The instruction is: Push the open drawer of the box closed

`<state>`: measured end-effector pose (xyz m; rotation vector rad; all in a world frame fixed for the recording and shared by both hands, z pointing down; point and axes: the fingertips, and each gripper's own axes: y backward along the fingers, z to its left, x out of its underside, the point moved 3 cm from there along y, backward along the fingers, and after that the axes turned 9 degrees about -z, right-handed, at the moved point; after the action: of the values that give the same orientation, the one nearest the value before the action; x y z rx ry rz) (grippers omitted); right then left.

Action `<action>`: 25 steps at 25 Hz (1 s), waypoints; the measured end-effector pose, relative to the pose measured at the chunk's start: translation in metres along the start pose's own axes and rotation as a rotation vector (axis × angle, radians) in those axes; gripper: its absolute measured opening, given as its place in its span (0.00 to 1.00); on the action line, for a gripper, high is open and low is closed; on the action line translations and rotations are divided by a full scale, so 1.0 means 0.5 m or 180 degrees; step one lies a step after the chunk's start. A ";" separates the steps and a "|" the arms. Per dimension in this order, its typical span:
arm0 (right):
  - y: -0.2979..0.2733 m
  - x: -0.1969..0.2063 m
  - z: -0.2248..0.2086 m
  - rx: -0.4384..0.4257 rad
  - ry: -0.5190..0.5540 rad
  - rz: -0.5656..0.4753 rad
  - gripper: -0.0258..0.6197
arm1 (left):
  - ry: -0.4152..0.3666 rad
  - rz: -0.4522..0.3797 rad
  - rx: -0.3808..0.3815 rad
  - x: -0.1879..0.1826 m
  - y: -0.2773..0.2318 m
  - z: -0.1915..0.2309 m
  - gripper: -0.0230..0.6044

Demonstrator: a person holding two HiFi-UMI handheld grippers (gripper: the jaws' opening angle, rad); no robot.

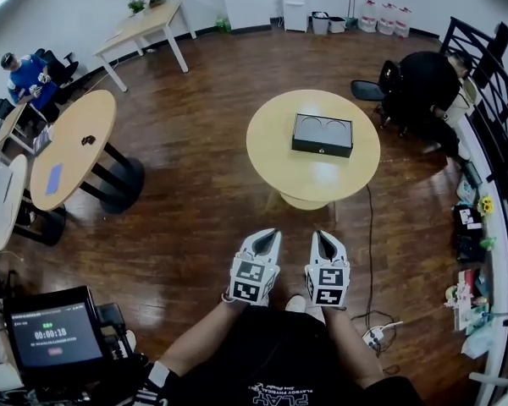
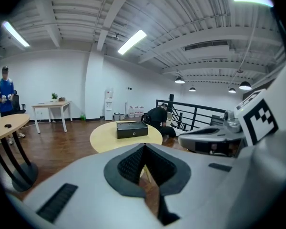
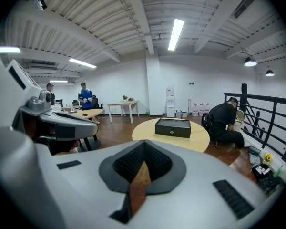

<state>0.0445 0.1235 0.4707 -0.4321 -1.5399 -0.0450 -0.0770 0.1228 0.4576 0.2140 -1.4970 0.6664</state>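
Note:
A black box (image 1: 322, 135) sits on a round light-wood table (image 1: 271, 155) well ahead of me. Its front face, with a small knob, is turned toward me, and two round recesses show in its top. How far the drawer stands out is too small to tell. The box also shows in the left gripper view (image 2: 132, 129) and in the right gripper view (image 3: 173, 127). My left gripper (image 1: 271, 233) (image 2: 144, 147) and right gripper (image 1: 319, 235) (image 3: 143, 144) hang side by side close to my body, far short of the table. Both are shut, with nothing between them.
A person in black (image 1: 427, 83) crouches by a chair right of the table, next to a black railing (image 1: 499, 100). A cable and power strip (image 1: 374, 335) lie on the wood floor by my right foot. More round tables (image 1: 72, 146) stand at left, and a screen (image 1: 55, 337) at lower left.

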 end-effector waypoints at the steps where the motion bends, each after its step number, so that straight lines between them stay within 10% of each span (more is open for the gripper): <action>1: 0.000 -0.003 -0.002 0.0008 0.0006 -0.0020 0.05 | -0.0007 -0.0017 0.0008 -0.003 -0.002 0.001 0.03; 25: 0.001 -0.027 -0.038 0.0194 0.0152 -0.0250 0.05 | -0.0009 -0.0166 0.0053 -0.022 -0.021 0.002 0.03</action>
<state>0.0623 0.1149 0.4584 -0.3199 -1.5067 -0.0689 -0.0713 0.1107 0.4500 0.2660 -1.4840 0.6373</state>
